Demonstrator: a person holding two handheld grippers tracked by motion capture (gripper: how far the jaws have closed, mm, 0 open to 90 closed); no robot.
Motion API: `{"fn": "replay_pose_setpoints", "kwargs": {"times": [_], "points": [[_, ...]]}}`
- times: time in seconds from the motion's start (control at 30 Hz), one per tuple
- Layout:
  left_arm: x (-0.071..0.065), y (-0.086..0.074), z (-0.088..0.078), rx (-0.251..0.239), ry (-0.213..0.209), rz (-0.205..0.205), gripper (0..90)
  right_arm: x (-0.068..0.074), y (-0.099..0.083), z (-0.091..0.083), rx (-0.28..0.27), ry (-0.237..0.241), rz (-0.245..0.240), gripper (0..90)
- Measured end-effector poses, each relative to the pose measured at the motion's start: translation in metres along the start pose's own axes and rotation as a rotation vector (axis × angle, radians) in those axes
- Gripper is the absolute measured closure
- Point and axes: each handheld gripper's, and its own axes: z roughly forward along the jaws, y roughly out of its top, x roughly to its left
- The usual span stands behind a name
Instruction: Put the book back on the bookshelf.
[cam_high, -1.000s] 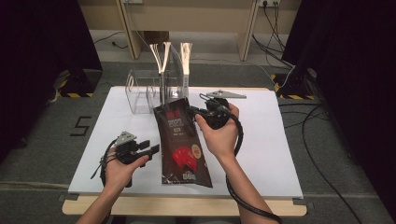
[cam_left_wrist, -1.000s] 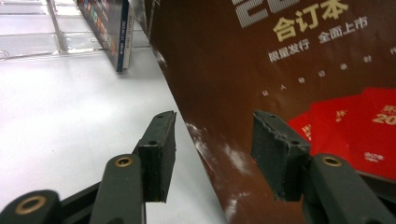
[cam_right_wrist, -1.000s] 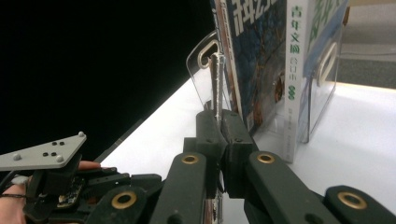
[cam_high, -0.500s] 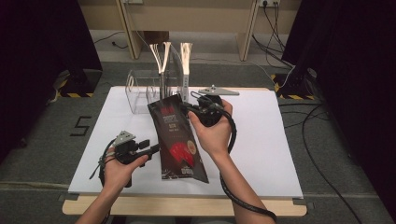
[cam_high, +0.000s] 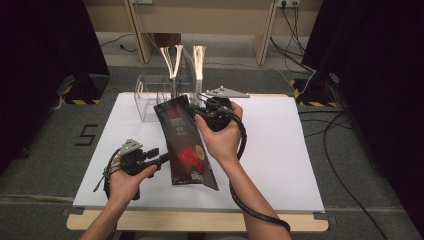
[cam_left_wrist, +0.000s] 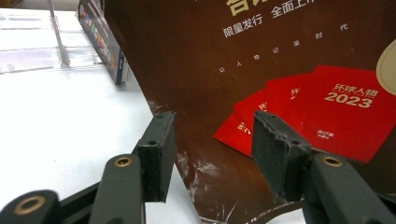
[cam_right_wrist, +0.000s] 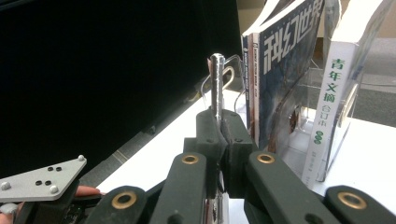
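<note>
A dark brown magazine (cam_high: 185, 145) with red booklets printed on its cover hangs tilted over the white table (cam_high: 280, 150). My right gripper (cam_high: 194, 113) is shut on its top edge. In the right gripper view the jaws (cam_right_wrist: 223, 116) pinch the thin glossy edge of the magazine (cam_right_wrist: 215, 79). My left gripper (cam_high: 161, 157) is open by the magazine's lower left edge. In the left gripper view the brown cover (cam_left_wrist: 280, 65) rises just beyond my open left gripper (cam_left_wrist: 212, 126). Its side edge runs between the two pads, and neither pad presses on it.
A clear acrylic rack (cam_high: 150, 97) at the back of the table holds upright books (cam_high: 177, 62). A blue-covered magazine (cam_right_wrist: 285, 70) and a white-spined book (cam_right_wrist: 331, 116) stand close ahead of the right gripper. Cables (cam_high: 330, 130) lie on the floor at the right.
The right hand has lifted the magazine slightly and carried it up and left, towards the rack. The left hand has stayed in place.
</note>
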Motion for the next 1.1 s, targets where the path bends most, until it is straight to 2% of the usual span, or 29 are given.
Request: {"fn": "replay_pose_setpoints", "kwargs": {"times": [0.77, 1.0, 1.1], "points": [[0.002, 0.005, -0.006, -0.023, 0.005, -0.011, 49.1, 0.006, 0.008, 0.008, -0.048, 0.010, -0.002, 87.7], [0.003, 0.007, -0.008, -0.035, 0.003, -0.019, 49.1, 0.008, 0.014, 0.017, -0.057, 0.008, -0.016, 87.7], [0.004, 0.008, -0.010, -0.034, 0.003, -0.016, 49.2, 0.009, 0.015, 0.020, -0.062, 0.008, -0.008, 87.7]]}}
